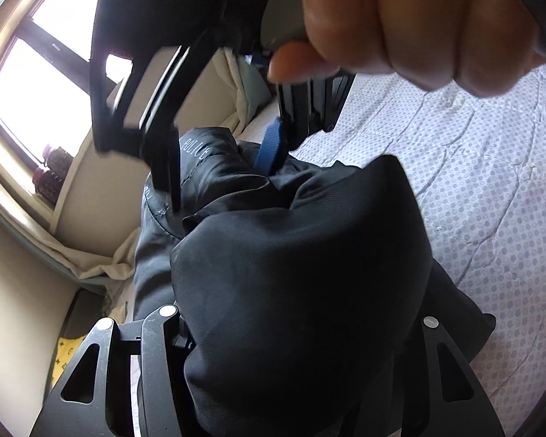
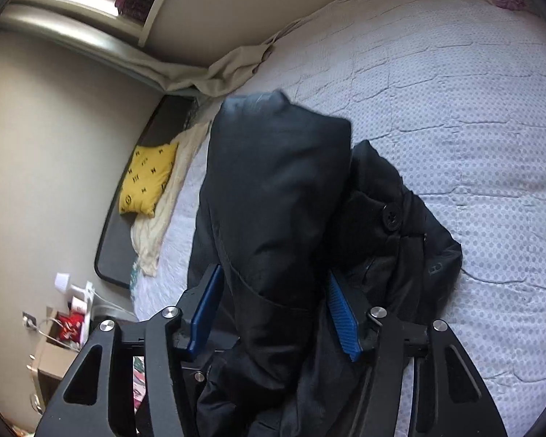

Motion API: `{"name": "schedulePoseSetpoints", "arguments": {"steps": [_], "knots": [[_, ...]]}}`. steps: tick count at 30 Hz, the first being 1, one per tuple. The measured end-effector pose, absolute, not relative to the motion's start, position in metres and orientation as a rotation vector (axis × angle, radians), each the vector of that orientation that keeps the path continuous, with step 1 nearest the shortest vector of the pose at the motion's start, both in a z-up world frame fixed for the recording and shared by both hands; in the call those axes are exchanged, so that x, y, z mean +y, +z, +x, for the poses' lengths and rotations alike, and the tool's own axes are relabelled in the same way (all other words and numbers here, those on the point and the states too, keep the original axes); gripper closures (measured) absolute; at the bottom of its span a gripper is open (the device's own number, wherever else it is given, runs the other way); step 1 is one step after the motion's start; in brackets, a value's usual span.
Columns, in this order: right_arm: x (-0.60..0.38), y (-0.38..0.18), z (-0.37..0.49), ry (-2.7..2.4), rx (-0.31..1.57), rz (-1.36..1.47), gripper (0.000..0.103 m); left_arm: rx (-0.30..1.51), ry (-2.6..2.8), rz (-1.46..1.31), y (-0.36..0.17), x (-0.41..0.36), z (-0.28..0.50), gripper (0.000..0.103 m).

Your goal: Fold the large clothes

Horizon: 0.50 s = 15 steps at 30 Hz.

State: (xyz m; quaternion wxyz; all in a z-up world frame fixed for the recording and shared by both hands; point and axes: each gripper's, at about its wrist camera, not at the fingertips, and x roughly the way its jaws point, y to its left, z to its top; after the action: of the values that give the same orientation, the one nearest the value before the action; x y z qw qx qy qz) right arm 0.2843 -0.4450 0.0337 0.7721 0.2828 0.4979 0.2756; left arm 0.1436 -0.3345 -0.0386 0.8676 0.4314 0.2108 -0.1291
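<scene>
Right tongs (image 2: 273,313): we've got them part open w/ a thick bunch of the black jacket (image 2: 273,182) between the blue pads (image 2: 340,313). Left tongs (image 1: 295,327): buried in jacket fabric, can't tell the gap. Jacket's bunched up over the dotted quilt (image 2: 455,91); yellow cushion (image 2: 147,178) off by the wall.

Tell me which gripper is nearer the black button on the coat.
Right. The right gripper grips the black coat just left of the button. The left gripper holds other folds; no button shows in its view.
</scene>
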Motion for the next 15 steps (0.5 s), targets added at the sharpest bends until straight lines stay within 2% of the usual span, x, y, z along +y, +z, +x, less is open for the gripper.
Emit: {"name": "schedulePoseSetpoints", "arguments": {"steps": [2,4,5,8,15], "knots": [[-0.440,0.029,0.285,0.572,1.111,0.582,0.051,0.434,-0.277,0.917,-0.041,-0.336,0.140,0.046],[-0.441,0.023,0.286,0.563,1.123,0.592,0.062,0.436,-0.288,0.916,-0.041,-0.337,0.139,0.046],[-0.442,0.021,0.287,0.568,1.127,0.602,0.072,0.438,-0.294,0.913,-0.040,-0.336,0.139,0.046],[-0.442,0.023,0.288,0.569,1.123,0.597,0.082,0.436,-0.309,0.914,-0.039,-0.337,0.138,0.046],[-0.464,0.033,0.275,0.501,1.118,0.571,0.087,0.428,-0.380,0.924,-0.038,-0.355,0.133,0.046]]}}
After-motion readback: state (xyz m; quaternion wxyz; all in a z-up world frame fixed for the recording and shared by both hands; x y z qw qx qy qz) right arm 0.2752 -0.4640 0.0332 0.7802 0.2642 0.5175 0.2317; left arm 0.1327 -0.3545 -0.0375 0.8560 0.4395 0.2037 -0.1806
